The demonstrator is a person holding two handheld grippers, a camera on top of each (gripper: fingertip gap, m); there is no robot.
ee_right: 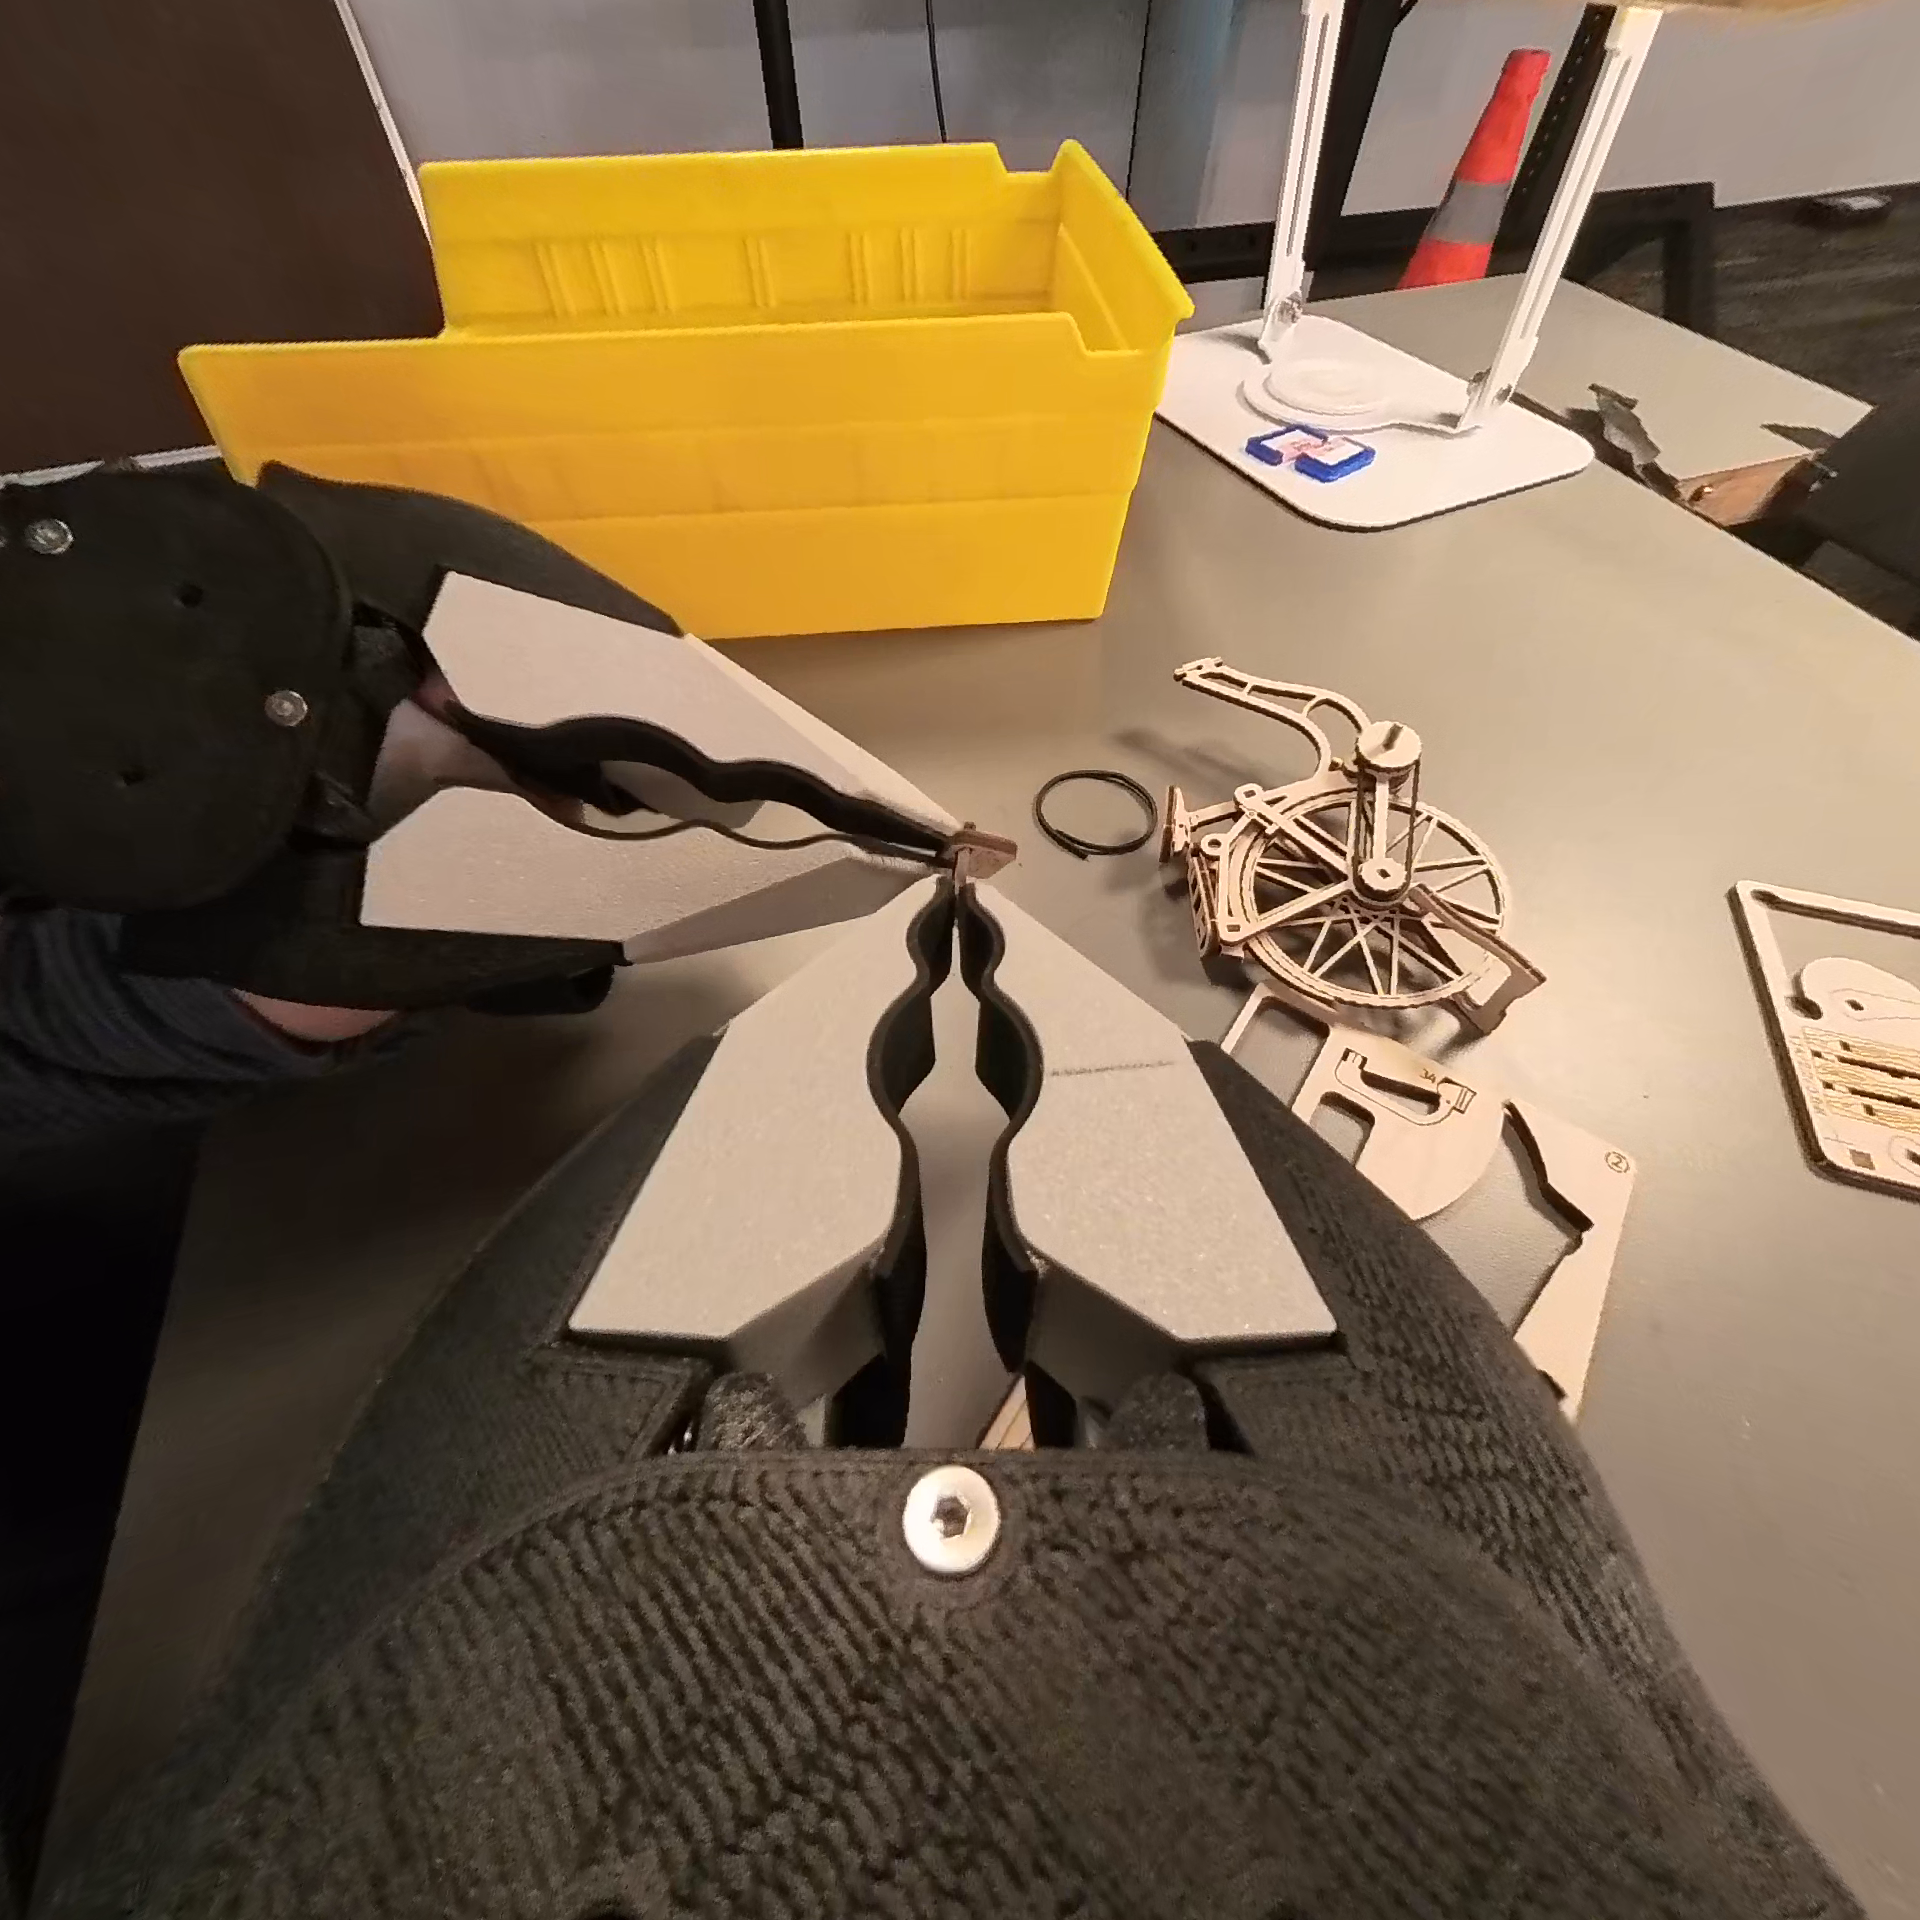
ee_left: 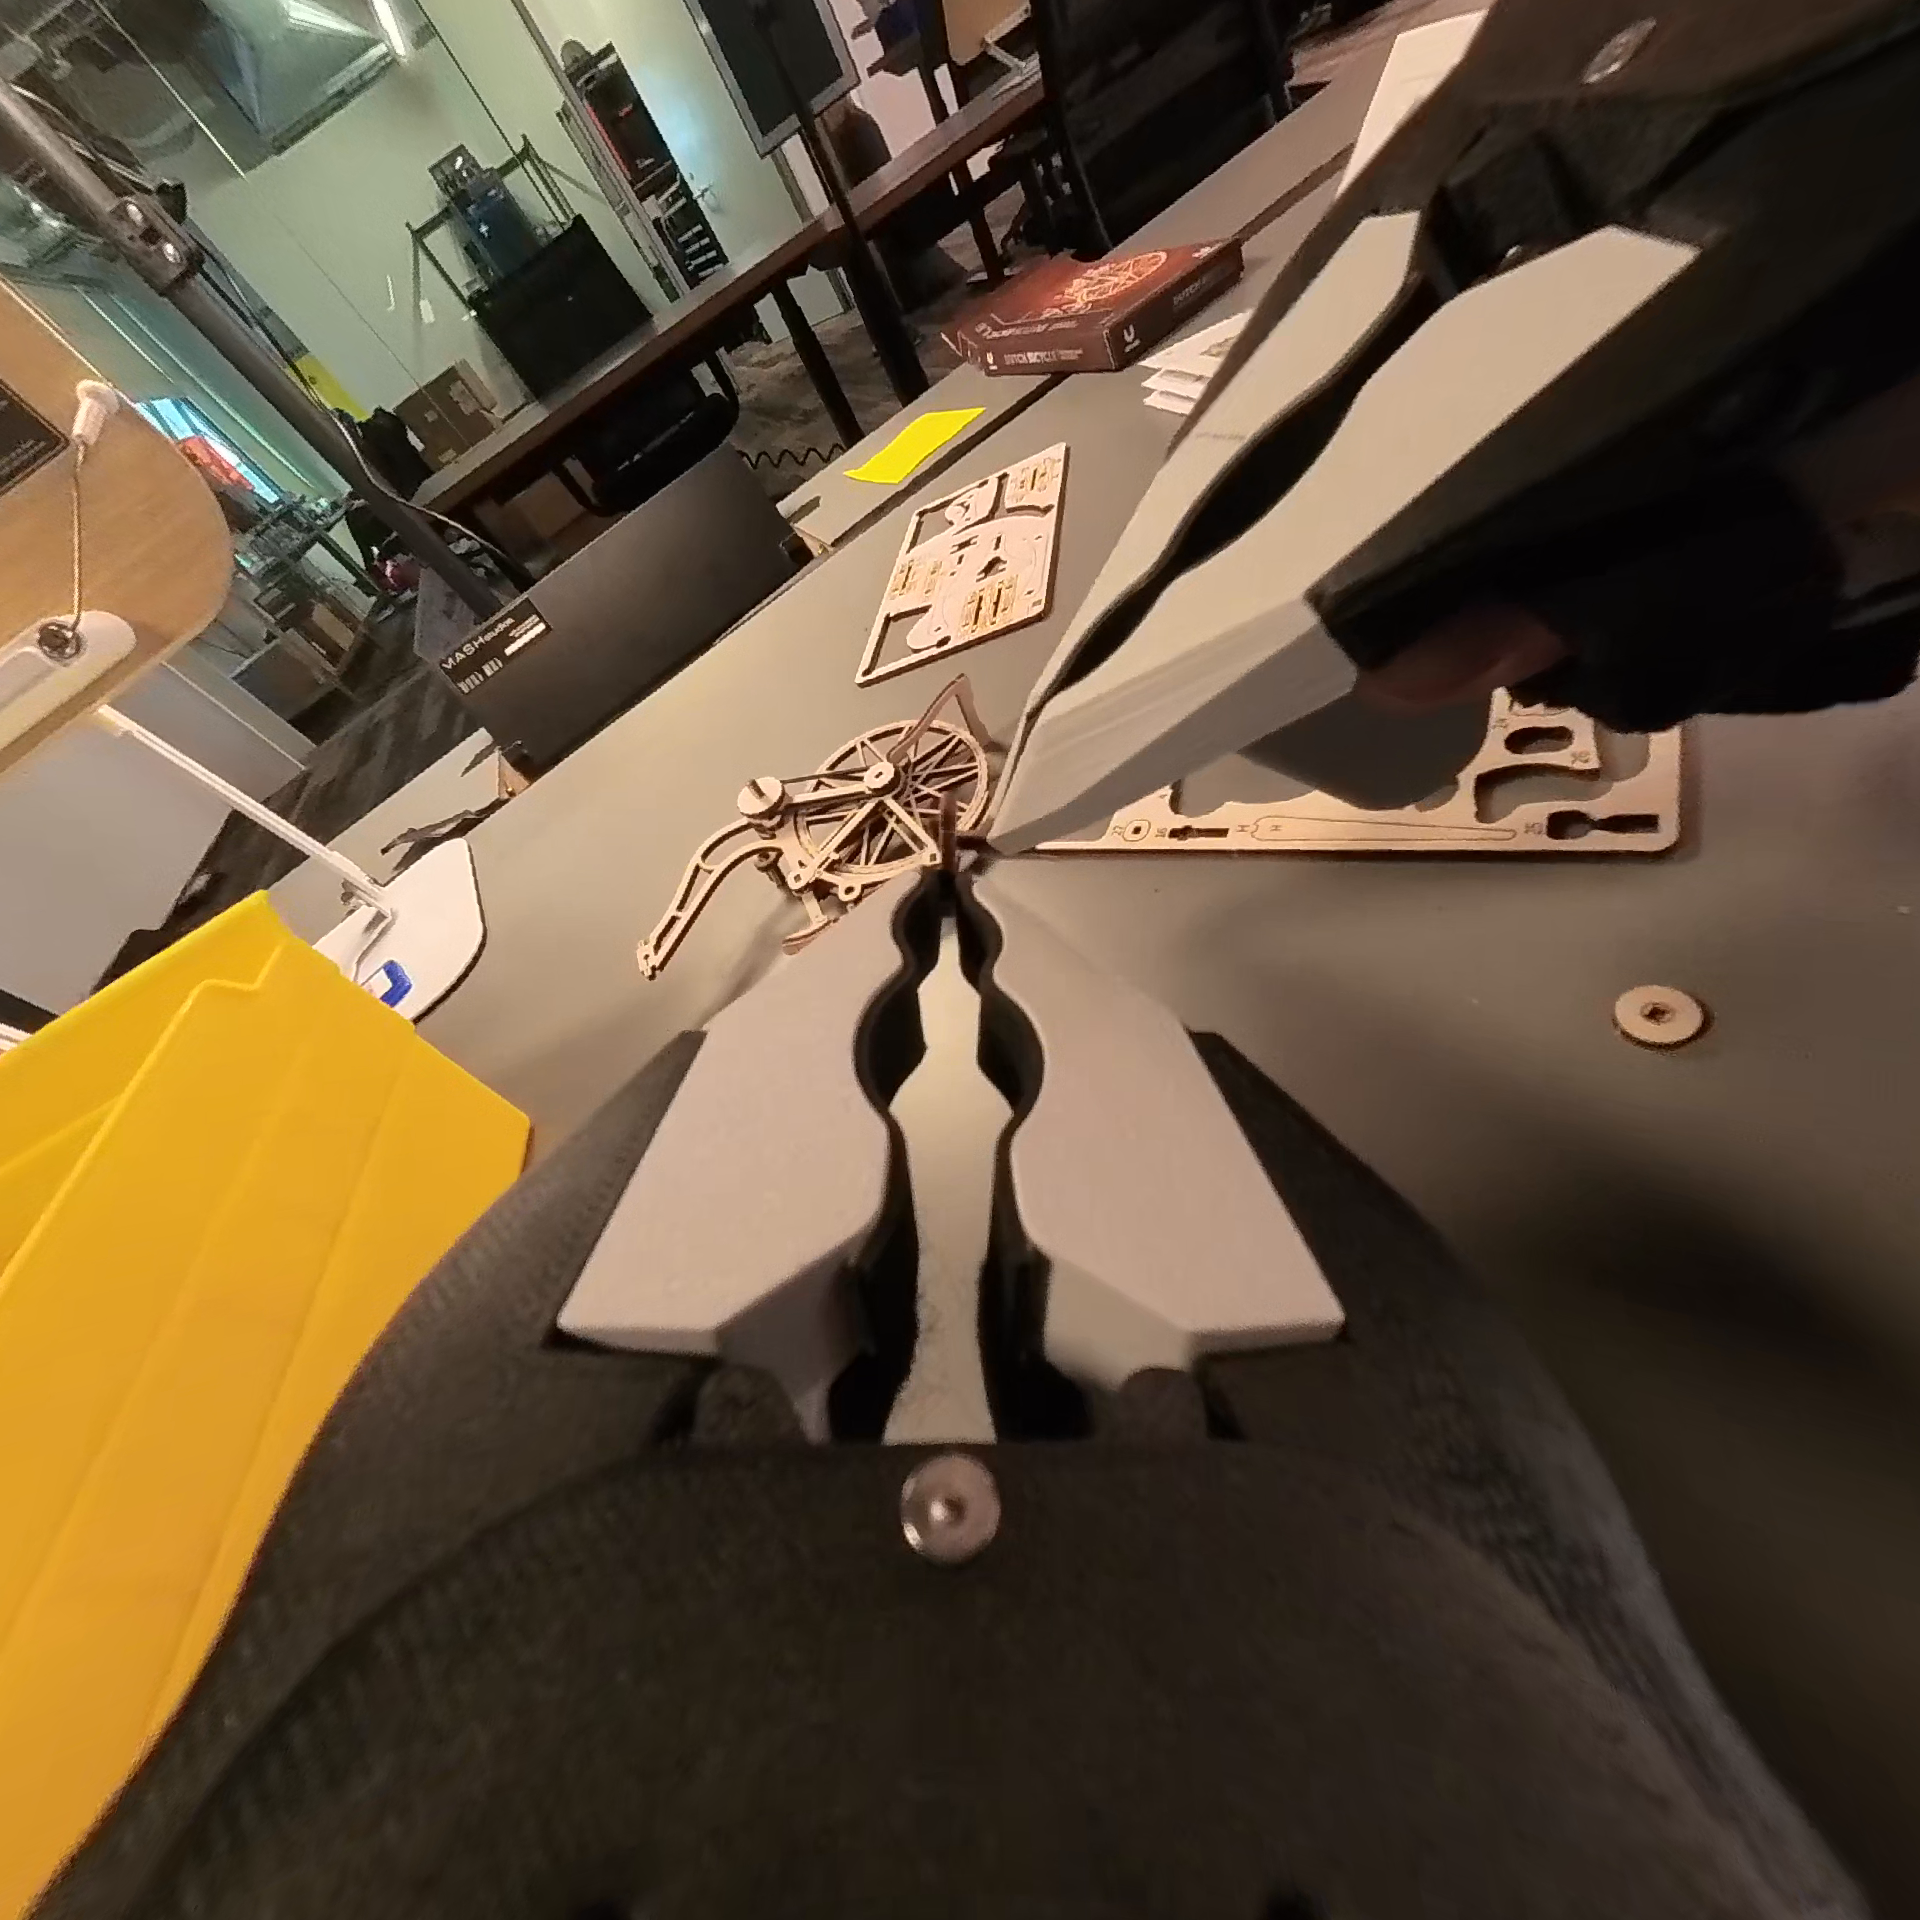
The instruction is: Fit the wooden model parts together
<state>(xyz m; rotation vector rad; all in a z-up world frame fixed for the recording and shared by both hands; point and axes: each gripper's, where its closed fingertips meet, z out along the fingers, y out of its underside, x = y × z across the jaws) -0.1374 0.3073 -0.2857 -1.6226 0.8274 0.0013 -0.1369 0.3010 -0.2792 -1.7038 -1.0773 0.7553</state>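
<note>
Left hand-held gripper (ee_right: 961, 847) pinching small wooden part (ee_right: 977, 858) | right hand-held gripper (ee_right: 954, 896) tips pressed together, touching it

Seen from the right wrist: bin (ee_right: 748, 457) at the table's (ee_right: 1558, 644) far side, stand (ee_right: 1382, 436) to its right, wheel assembly (ee_right: 1361, 873) nearer, cord ring (ee_right: 1093, 812) just left of it, parts sheet (ee_right: 1455, 1174) in front

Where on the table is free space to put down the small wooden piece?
Bare table lies between the yellow bin, the white stand base and the wheel assembly. It is crowded to the right, among the cut-out sheets, and by the black ring.
</note>
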